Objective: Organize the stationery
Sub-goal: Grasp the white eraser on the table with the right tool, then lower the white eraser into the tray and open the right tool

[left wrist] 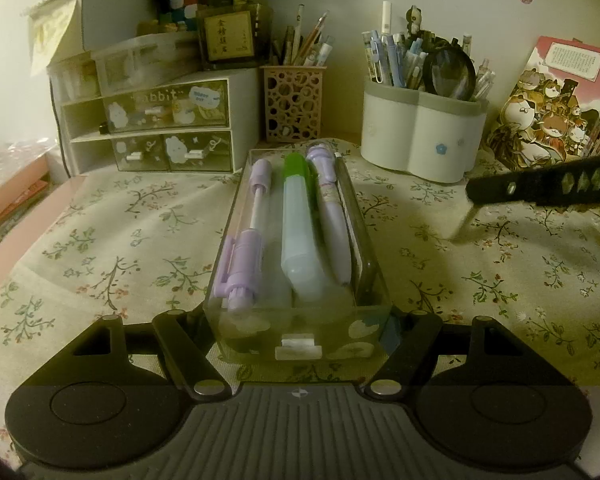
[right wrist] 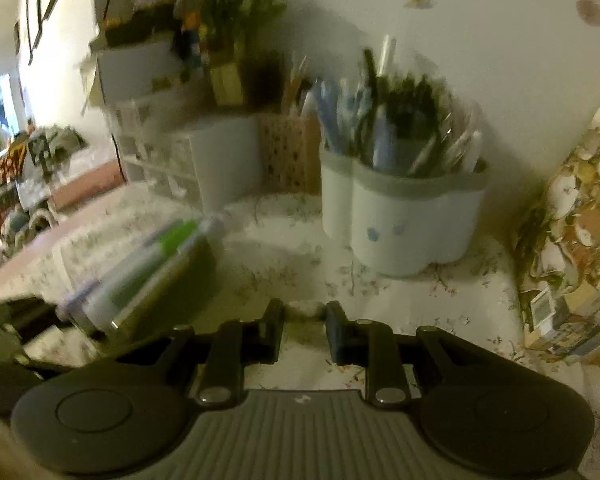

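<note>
Floral tablecloth (left wrist: 100,240), with stationery holders along the wall.
A clear drawer (left wrist: 296,320) holds a purple pen (left wrist: 244,260), a green-capped tube (left wrist: 300,232) and a lilac pen (left wrist: 332,216); the left gripper (left wrist: 298,320) clamps its near end. The white pen pot (right wrist: 404,216) is full. The right gripper (right wrist: 304,332) is parted slightly, holding nothing.
</note>
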Demonstrator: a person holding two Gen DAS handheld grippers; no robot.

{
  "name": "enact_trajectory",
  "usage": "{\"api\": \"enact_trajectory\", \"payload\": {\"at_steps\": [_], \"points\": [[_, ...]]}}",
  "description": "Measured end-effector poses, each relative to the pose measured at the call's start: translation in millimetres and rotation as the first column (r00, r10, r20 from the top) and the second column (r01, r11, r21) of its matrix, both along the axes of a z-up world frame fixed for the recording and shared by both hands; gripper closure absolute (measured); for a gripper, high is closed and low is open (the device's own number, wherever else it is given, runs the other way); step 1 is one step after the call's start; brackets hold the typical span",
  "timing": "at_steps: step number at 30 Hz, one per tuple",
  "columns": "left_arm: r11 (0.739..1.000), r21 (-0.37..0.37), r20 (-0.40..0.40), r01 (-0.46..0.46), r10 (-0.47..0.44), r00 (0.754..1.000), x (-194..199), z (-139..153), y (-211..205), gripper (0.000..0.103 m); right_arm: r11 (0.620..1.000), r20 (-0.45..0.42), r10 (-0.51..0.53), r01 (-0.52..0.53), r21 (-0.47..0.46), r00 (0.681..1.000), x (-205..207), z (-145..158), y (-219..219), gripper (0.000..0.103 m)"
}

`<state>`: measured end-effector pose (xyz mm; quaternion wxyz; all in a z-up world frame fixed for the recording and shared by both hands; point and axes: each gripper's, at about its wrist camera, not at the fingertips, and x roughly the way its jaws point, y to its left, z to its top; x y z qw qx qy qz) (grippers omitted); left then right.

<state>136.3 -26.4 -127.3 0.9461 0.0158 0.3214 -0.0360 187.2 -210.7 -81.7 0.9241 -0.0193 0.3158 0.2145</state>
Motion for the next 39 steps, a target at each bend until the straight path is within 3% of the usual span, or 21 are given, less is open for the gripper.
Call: {"api": "enact_trajectory", "payload": {"at_steps": [3,8,15,28,39], "points": [[1.000,0.001,0.000,0.000,0.000,1.000,-0.1,0.0,-0.2,0.030,0.998,-0.039,-0.012,0.014,0.060,0.999,0.4,5.6,-3.6,0.085],[1.000,0.002,0.001,0.000,0.000,1.000,-0.3,0.3,-0.3,0.030,0.997,-0.094,-0.033,0.039,0.065,0.995,-3.1,7.8,2.9,0.085],[1.000,0.004,0.002,0.000,0.000,1.000,-0.7,0.7,-0.2,0.030,0.978,-0.151,-0.024,0.055,0.203,0.988,-10.2,30.1,3.2,0.086],[1.000,0.004,0.001,0.001,-0.001,1.000,-0.8,0.3,-0.3,0.030,0.960,-0.171,0.034,0.015,0.279,0.985,-19.0,43.0,23.8,0.086],[1.000,0.006,0.002,0.001,-0.001,1.000,-1.0,0.7,-0.2,0.030,0.933,-0.198,-0.031,0.100,0.346,0.980,31.2,56.6,39.8,0.086]]}}
